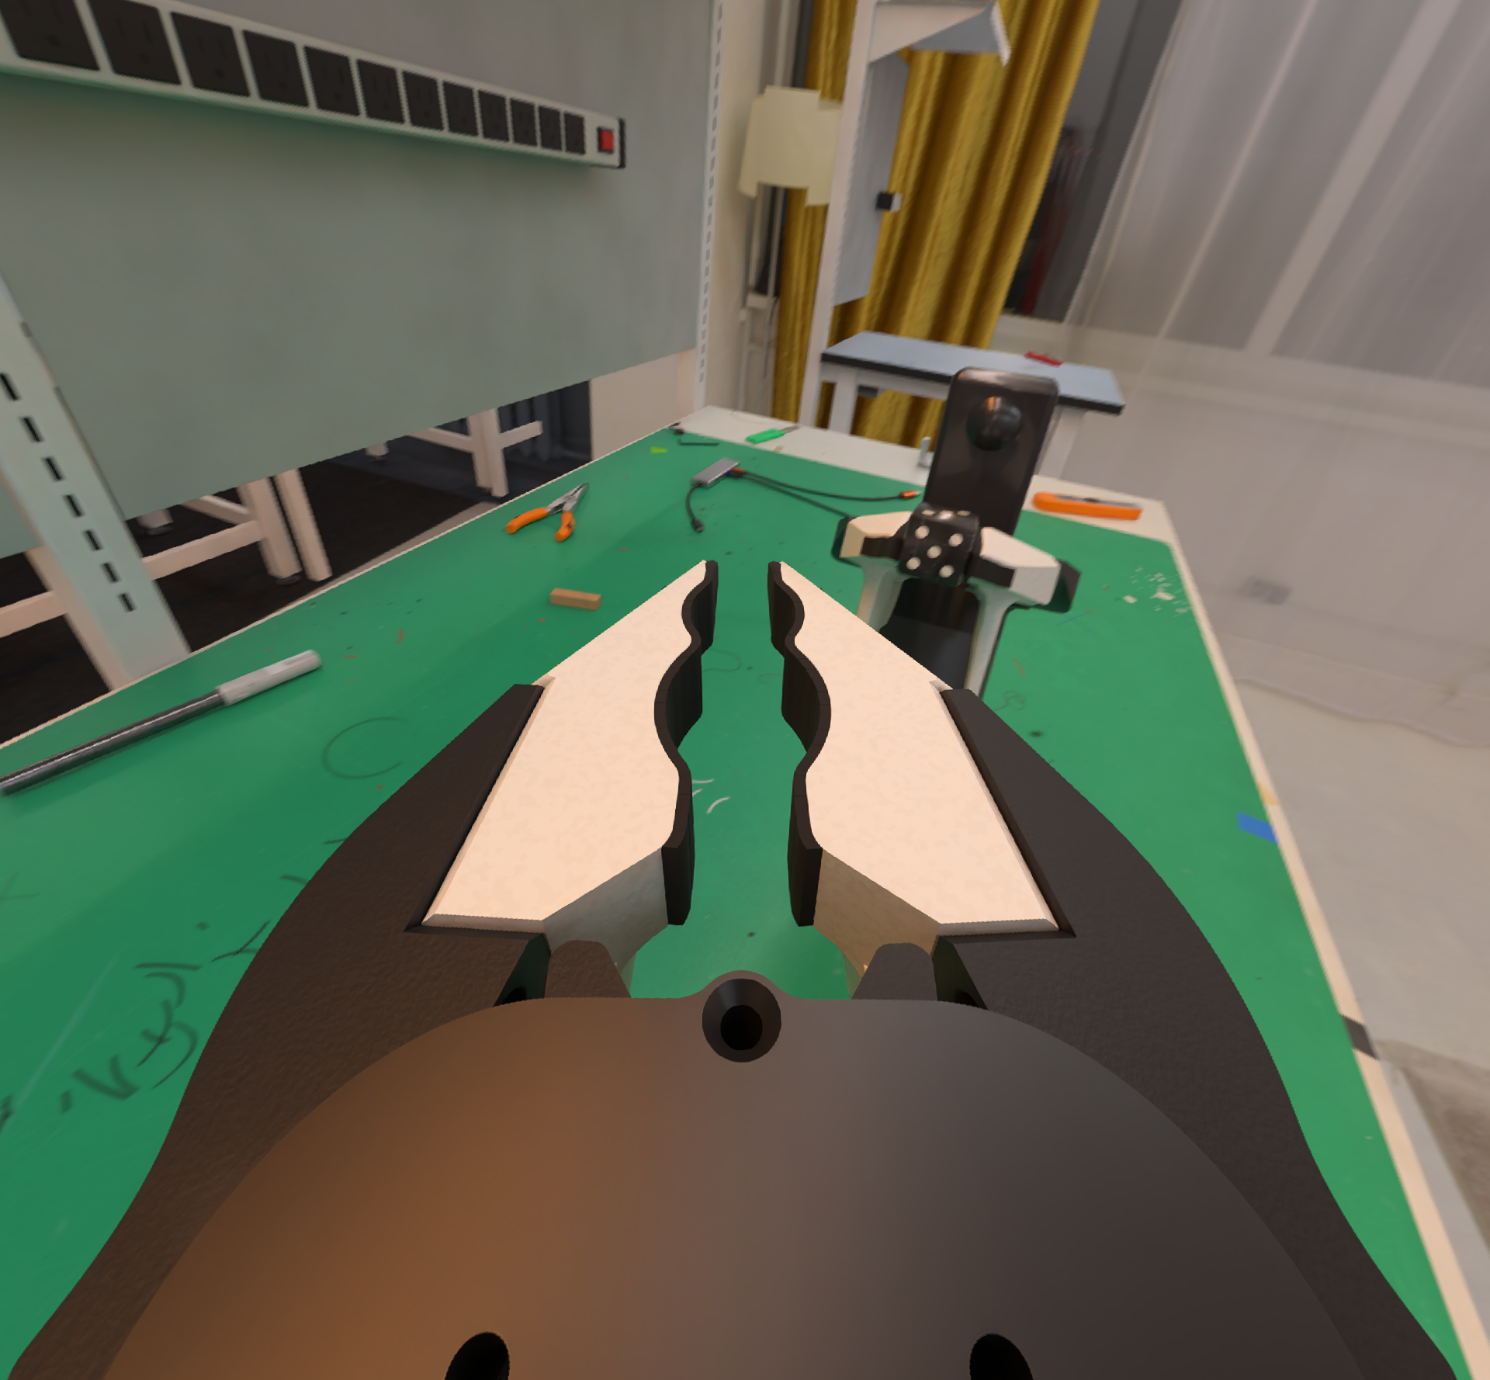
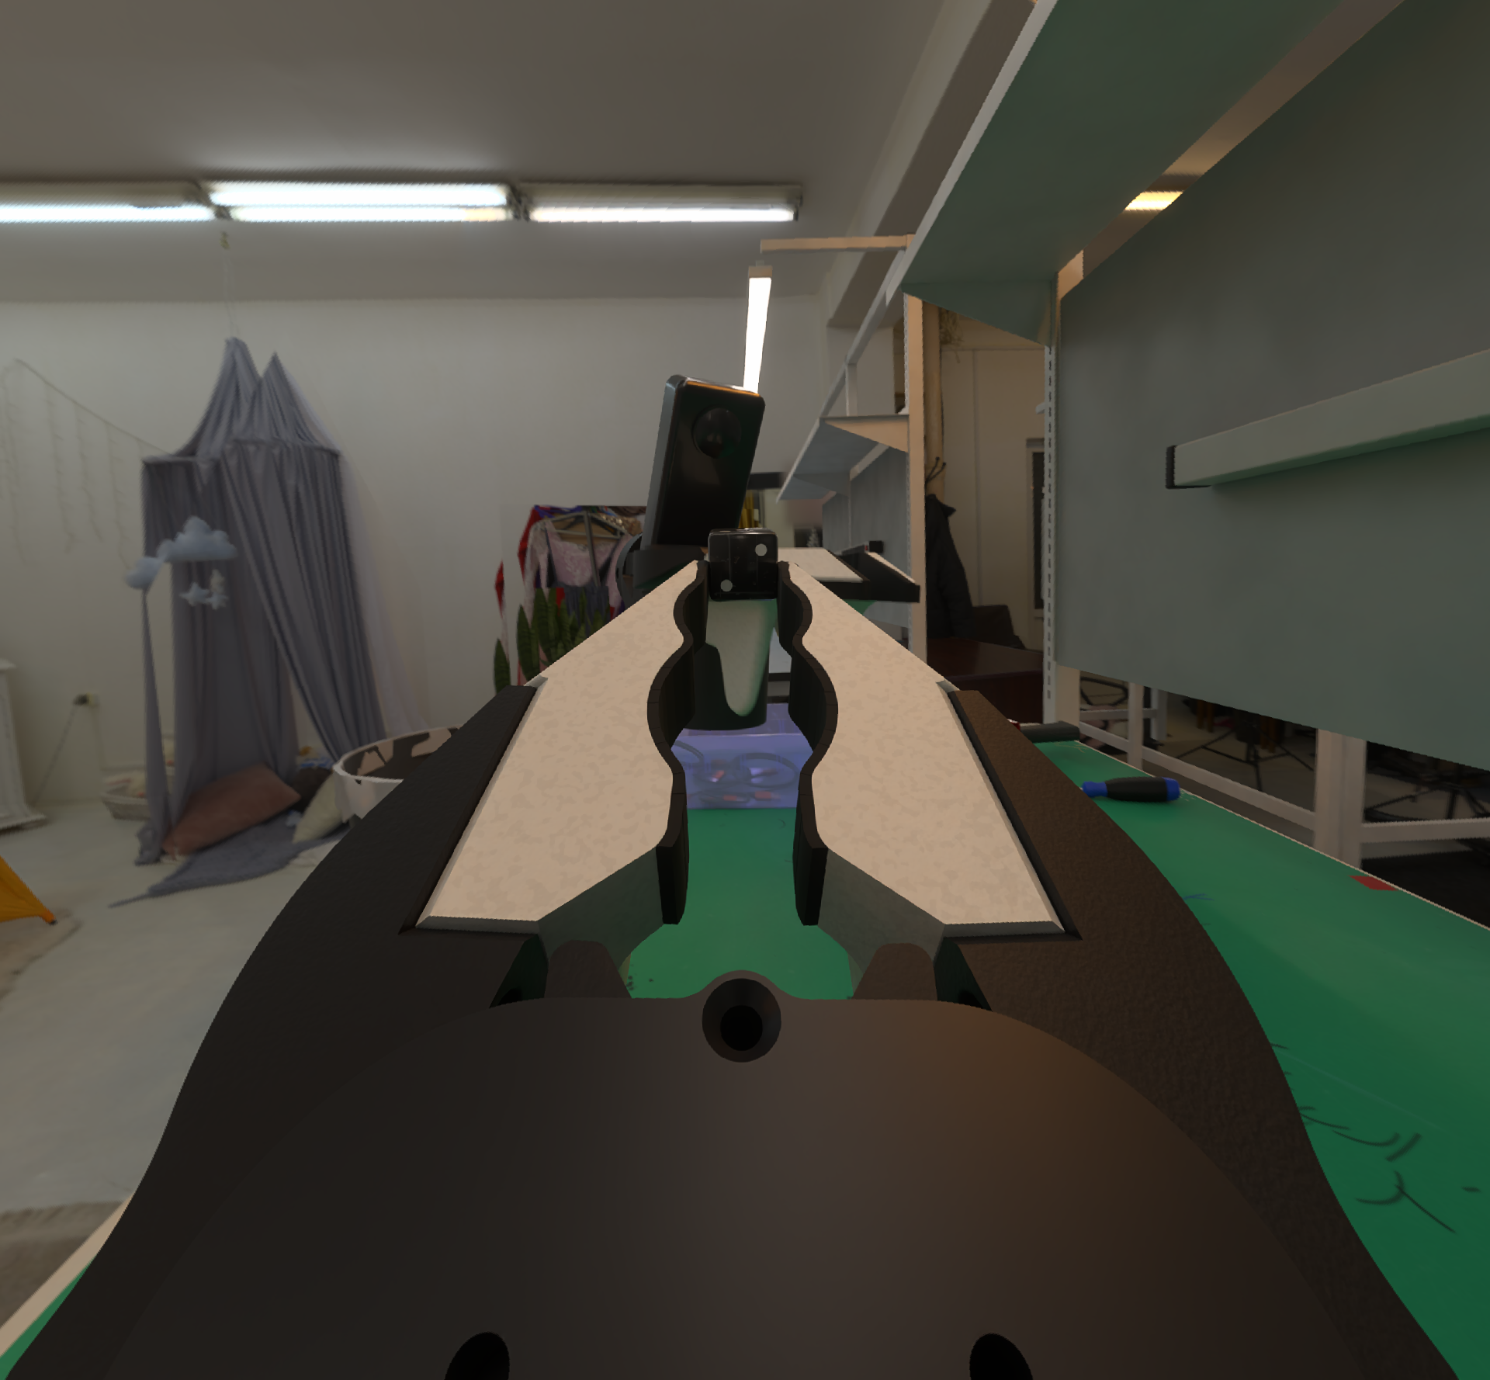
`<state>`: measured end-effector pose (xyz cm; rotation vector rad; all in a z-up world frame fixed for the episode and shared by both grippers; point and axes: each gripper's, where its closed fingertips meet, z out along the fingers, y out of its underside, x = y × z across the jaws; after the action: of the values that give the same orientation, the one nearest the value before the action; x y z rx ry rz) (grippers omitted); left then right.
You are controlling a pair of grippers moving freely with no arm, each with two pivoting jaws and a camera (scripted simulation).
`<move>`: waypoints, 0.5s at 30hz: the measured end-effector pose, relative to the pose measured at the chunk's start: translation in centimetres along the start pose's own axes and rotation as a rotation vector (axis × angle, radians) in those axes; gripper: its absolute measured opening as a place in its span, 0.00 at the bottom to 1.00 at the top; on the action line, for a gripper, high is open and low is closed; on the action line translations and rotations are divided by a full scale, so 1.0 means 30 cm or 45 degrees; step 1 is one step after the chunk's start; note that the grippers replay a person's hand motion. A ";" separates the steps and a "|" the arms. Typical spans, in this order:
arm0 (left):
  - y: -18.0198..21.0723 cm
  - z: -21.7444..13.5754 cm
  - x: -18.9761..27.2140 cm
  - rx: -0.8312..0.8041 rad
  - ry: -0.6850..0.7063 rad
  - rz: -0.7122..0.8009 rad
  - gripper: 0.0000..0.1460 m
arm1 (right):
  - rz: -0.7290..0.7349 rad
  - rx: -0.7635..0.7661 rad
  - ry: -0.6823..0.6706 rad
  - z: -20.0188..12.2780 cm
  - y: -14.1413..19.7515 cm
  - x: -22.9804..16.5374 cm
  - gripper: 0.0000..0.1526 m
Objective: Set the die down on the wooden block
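A small wooden block lies on the green mat, ahead of and a little left of my left gripper's tips. My left gripper is empty, its jaws slightly apart, above the mat. My right gripper faces it from the right, well to the right of the block. It is shut on a black die with white dots and holds it off the mat. In the right wrist view the die sits between the tips of my right gripper. The block is not in that view.
Orange-handled pliers, a grey hub with a cable and an orange tool lie at the far end. A long pen lies at the left. The table's edge runs along the right. A blue-handled screwdriver lies on the mat.
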<state>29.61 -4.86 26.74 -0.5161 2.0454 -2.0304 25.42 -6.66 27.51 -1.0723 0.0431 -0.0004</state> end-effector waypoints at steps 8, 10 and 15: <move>-0.027 0.004 0.106 0.056 0.259 -0.048 0.18 | 0.014 -0.023 0.067 -0.004 0.017 0.029 0.11; -0.018 0.006 0.065 0.041 0.153 -0.028 0.15 | 0.018 -0.010 0.071 -0.008 0.013 0.029 0.11; -0.009 -0.005 0.014 0.023 0.056 -0.034 0.08 | -0.008 -0.017 0.006 -0.003 0.005 0.000 0.10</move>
<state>29.19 -4.89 27.04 -0.5017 2.0539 -2.0914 25.42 -6.67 27.31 -1.0860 0.0440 -0.0086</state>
